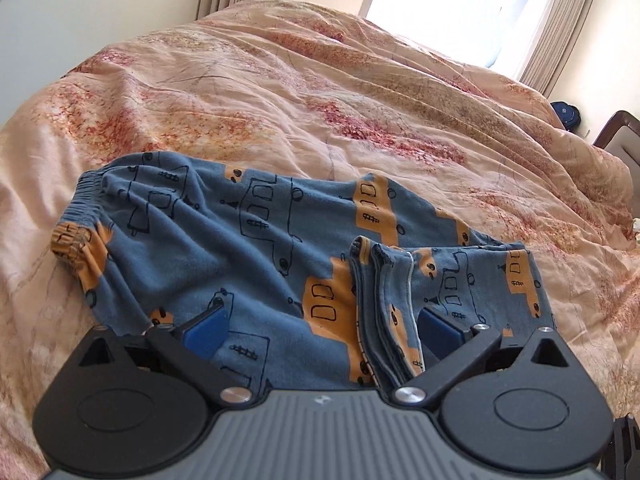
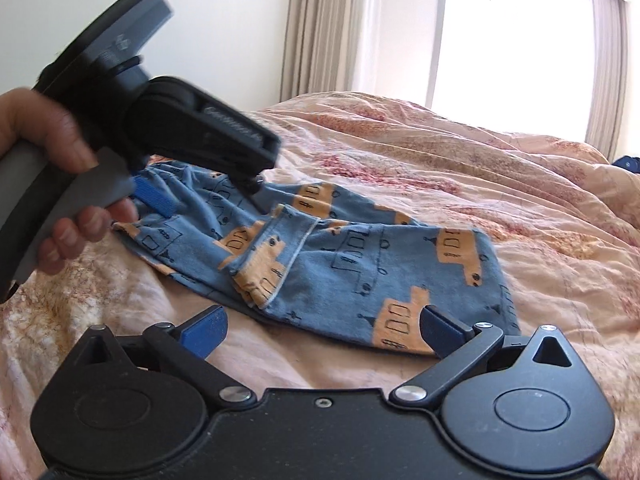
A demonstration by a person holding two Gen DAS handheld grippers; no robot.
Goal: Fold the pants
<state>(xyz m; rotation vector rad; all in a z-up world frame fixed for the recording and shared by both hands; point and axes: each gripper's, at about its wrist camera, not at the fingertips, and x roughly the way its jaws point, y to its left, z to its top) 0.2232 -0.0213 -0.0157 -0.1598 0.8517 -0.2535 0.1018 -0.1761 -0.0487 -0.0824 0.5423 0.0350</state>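
Blue pants [image 1: 248,248] with orange and outlined vehicle prints lie folded on the bed; the elastic waistband [image 1: 86,196] is at the left and the leg cuffs [image 1: 384,300] are folded back onto the body. My left gripper [image 1: 324,326] is open just above the pants, its fingers apart over the fabric and the cuffs. In the right wrist view the pants [image 2: 360,264] lie ahead. My right gripper [image 2: 322,326] is open and empty at the near edge of the fold. The left gripper [image 2: 156,196] shows there too, held in a hand over the waistband end.
A peach quilt with red floral print [image 1: 320,100] covers the whole bed. A bright window with curtains [image 1: 460,4] is behind it. A dark blue object [image 1: 566,114] and a wooden chair edge [image 1: 620,136] stand at the far right.
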